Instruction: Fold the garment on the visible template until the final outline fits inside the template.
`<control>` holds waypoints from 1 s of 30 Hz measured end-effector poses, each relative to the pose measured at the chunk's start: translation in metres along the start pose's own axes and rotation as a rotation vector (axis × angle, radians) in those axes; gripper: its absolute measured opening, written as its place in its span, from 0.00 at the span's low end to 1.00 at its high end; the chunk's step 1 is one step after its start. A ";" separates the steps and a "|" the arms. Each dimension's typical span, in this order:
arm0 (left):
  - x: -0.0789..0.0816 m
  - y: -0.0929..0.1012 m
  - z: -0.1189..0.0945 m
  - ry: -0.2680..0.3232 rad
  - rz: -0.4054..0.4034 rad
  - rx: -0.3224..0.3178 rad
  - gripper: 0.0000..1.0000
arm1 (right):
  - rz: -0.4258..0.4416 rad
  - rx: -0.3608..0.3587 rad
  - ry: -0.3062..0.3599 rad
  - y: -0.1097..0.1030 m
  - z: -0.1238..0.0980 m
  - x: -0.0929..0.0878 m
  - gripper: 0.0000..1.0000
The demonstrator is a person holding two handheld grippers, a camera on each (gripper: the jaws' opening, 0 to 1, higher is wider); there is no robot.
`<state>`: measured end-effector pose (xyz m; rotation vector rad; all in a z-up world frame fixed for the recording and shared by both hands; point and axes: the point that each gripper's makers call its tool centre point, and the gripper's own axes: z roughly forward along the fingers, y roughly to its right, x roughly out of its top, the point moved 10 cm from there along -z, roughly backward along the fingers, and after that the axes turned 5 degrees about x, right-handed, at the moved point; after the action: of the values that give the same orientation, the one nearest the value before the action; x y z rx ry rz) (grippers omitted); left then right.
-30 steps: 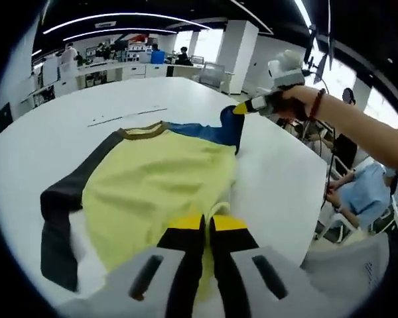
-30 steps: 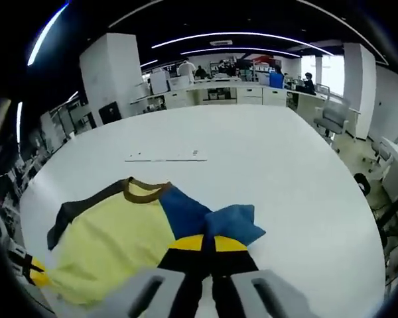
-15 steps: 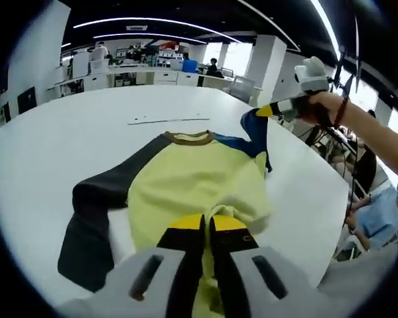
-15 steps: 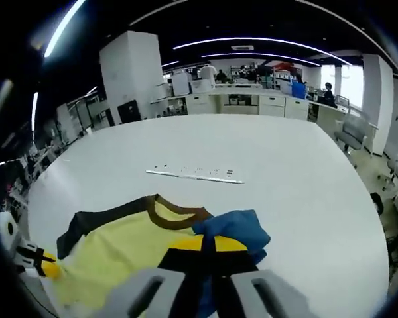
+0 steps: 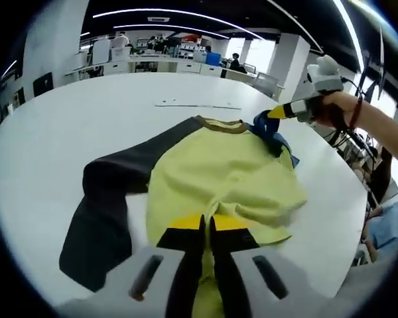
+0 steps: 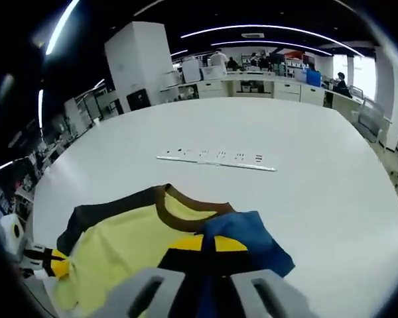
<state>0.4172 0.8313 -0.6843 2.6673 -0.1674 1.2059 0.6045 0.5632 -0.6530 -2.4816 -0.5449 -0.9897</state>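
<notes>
A yellow shirt (image 5: pixel 219 165) with a brown collar (image 5: pixel 220 125) lies on the white table (image 5: pixel 46 132). Its dark grey sleeve (image 5: pixel 103 205) spreads out to the left. My left gripper (image 5: pixel 207 224) is shut on the yellow hem at the near edge. The right gripper (image 5: pixel 284 111) comes in from the right, shut on the blue sleeve (image 5: pixel 273 132), which is bunched beside the collar. In the right gripper view my right gripper (image 6: pixel 209 244) pinches the blue sleeve (image 6: pixel 249 233) over the yellow body (image 6: pixel 119 245). The left gripper (image 6: pixel 50 262) sits at the shirt's far hem.
A thin white strip with marks (image 6: pixel 217 159) lies on the table beyond the collar, also seen as the strip (image 5: pixel 196 105). A person's hand and forearm (image 5: pixel 358 119) reach in from the right. Office desks and people stand far behind. The table's edge curves round on the right.
The right gripper has carried the blue sleeve inward, from stretched out at the side to bunched by the collar. The left gripper stays shut on the hem. Both cameras have shifted.
</notes>
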 end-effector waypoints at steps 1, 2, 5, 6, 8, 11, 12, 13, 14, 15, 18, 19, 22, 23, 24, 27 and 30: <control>-0.001 -0.001 0.002 -0.005 0.005 0.004 0.01 | 0.000 0.000 -0.008 0.000 0.004 -0.001 0.00; -0.002 -0.002 0.004 -0.009 0.007 0.007 0.01 | 0.001 0.001 -0.012 -0.001 0.005 -0.002 0.00; -0.005 -0.003 0.009 -0.025 0.010 0.018 0.02 | -0.006 0.002 -0.033 0.000 0.013 -0.006 0.00; -0.006 -0.004 0.010 -0.030 0.012 0.023 0.02 | -0.007 0.001 -0.035 0.000 0.014 -0.006 0.00; -0.008 -0.004 0.012 -0.034 0.015 0.026 0.03 | -0.012 0.001 -0.047 0.000 0.017 -0.009 0.00; -0.009 -0.006 0.014 -0.040 0.026 0.043 0.05 | -0.017 -0.001 -0.059 0.000 0.020 -0.011 0.00; -0.009 -0.007 0.014 -0.040 0.026 0.045 0.06 | -0.018 -0.002 -0.064 0.001 0.021 -0.012 0.00; -0.008 -0.008 0.014 -0.040 0.029 0.048 0.06 | -0.017 -0.002 -0.066 0.001 0.021 -0.012 0.00; -0.008 -0.008 0.015 -0.041 0.030 0.050 0.07 | -0.015 0.000 -0.070 0.001 0.022 -0.013 0.00; -0.008 -0.008 0.015 -0.043 0.032 0.051 0.07 | -0.015 0.000 -0.071 0.001 0.023 -0.013 0.00; -0.008 -0.008 0.017 -0.048 0.046 0.058 0.07 | -0.028 -0.003 -0.087 0.001 0.026 -0.016 0.00; -0.007 -0.009 0.018 -0.049 0.051 0.061 0.08 | -0.036 -0.001 -0.098 0.000 0.027 -0.018 0.01; -0.006 -0.009 0.017 -0.051 0.078 0.081 0.11 | -0.032 0.002 -0.112 -0.001 0.027 -0.022 0.08; -0.006 -0.010 0.017 -0.051 0.084 0.087 0.13 | -0.033 0.003 -0.109 -0.001 0.026 -0.022 0.10; -0.005 -0.011 0.017 -0.050 0.097 0.103 0.15 | -0.027 0.004 -0.102 -0.002 0.025 -0.022 0.11; -0.005 -0.013 0.016 -0.046 0.119 0.118 0.21 | -0.026 0.004 -0.087 -0.004 0.021 -0.019 0.21; -0.004 -0.013 0.013 -0.042 0.129 0.126 0.24 | -0.031 0.004 -0.068 -0.005 0.014 -0.015 0.28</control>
<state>0.4268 0.8404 -0.6975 2.8307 -0.2839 1.2371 0.5996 0.5714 -0.6719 -2.5180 -0.6075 -0.9176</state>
